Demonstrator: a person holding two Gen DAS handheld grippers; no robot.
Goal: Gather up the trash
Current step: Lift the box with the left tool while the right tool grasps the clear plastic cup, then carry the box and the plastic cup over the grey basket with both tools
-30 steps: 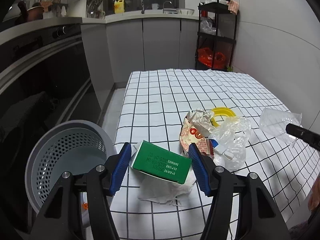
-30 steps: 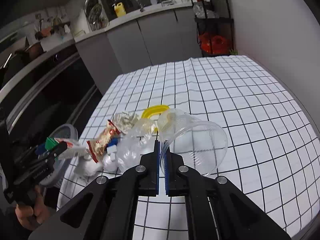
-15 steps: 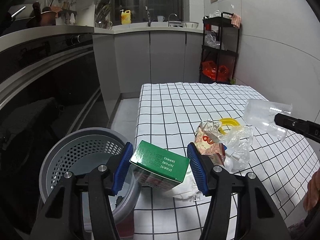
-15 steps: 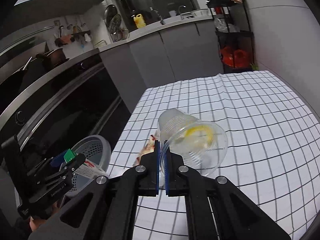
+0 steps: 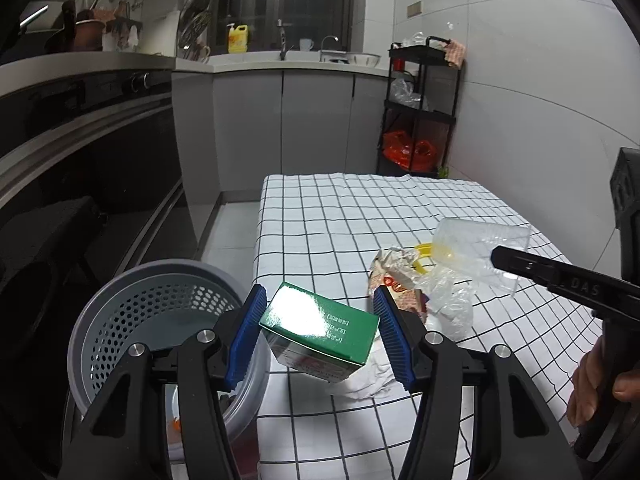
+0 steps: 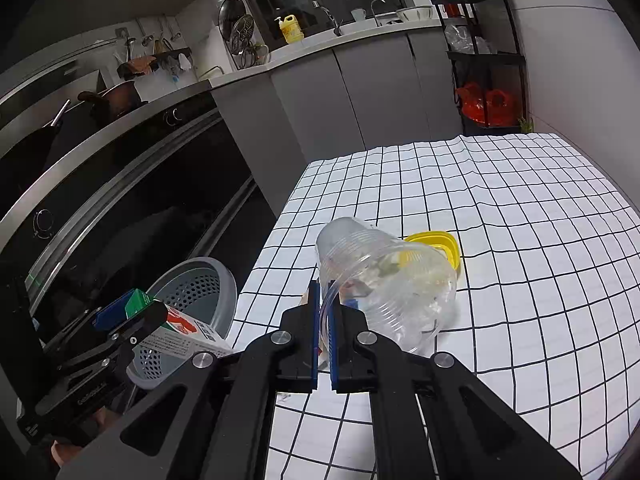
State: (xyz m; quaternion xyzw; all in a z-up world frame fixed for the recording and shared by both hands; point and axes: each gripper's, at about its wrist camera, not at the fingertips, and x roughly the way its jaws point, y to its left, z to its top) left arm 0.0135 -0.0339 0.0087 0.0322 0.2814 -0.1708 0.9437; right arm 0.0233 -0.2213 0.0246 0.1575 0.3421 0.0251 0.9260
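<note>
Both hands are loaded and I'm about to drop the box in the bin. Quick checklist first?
1. Left hand-held gripper shut on box: ok.
2. Box over the bin opening: not ok, it hangs at the table edge beside the rim.
3. Bin has room: ok, nearly empty inside.
4. Right hand-held gripper shut on cup rim: ok.
5. Cup lifted off the table: ok.
6. Table trash left: not ok, wrappers, tissue.
</note>
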